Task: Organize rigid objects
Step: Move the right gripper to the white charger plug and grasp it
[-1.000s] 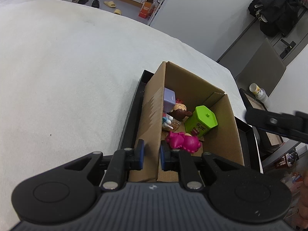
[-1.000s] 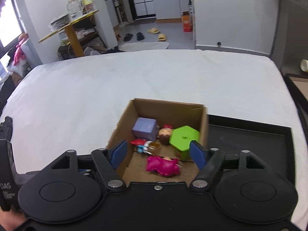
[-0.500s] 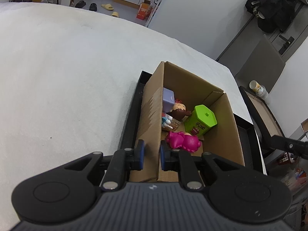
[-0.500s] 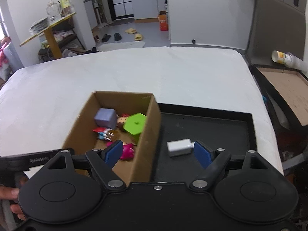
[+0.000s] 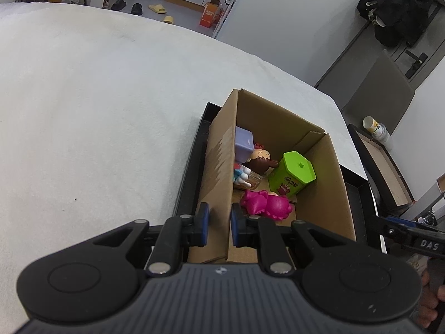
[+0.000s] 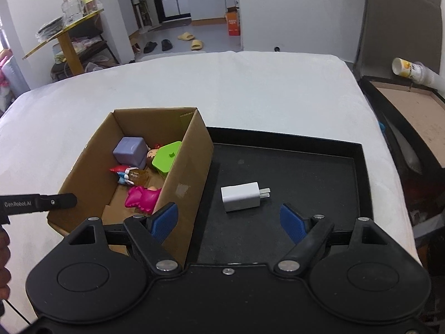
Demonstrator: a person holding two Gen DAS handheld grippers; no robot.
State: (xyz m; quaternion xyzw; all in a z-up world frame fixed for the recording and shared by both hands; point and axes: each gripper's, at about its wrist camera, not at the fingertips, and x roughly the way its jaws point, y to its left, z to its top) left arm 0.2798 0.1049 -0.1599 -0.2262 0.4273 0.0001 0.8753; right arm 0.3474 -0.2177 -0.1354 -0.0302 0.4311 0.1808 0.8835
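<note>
An open cardboard box (image 5: 278,122) stands at the left end of a black tray (image 6: 306,172). Inside lie a green canister (image 5: 293,174), a pink toy (image 5: 265,204), a purple cube (image 5: 244,144) and two small figures (image 5: 260,160). My left gripper (image 5: 217,224) is shut on the box's near left wall, one pad on each side. A white charger (image 6: 240,196) lies on the bare tray floor right of the box (image 6: 189,178). My right gripper (image 6: 230,221) hangs open just short of the charger, with nothing between its pads; its left finger is close to the box's right wall.
The tray rests on a white bed (image 6: 250,89). Off the bed's right edge stands a dark-framed side table (image 6: 411,105) with a tipped cup (image 6: 408,68). A hand shows at the left edge of the right wrist view.
My right gripper has swung right, from over the box to over the tray, and sunk; the charger has come into view. Its jaws stand a little wider. The left gripper has kept still.
</note>
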